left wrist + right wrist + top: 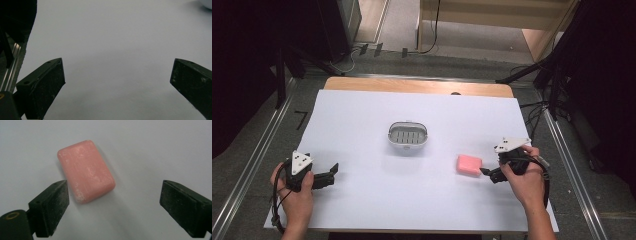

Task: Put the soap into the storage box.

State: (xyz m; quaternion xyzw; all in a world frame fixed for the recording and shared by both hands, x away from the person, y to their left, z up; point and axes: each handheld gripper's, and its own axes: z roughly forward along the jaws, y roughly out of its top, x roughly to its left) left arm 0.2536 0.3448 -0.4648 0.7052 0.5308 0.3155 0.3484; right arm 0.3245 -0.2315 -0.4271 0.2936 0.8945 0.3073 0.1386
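Two grippers being held over white table sheet (362, 195). Right gripper (113, 202) hovering just beside pink soap bar (86, 171), jaws spread apart, bar lying flat ahead of them, untouched. Soap bar resting right of white soap dish (407, 135), well apart. Left gripper (117, 82) idling at left edge, jaws wide, gripping nothing.

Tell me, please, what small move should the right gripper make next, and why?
Probably ease the right gripper forward so its open jaws straddle the pink soap, then close. The soap lies flat on the white sheet, just ahead of the jaws and untouched.
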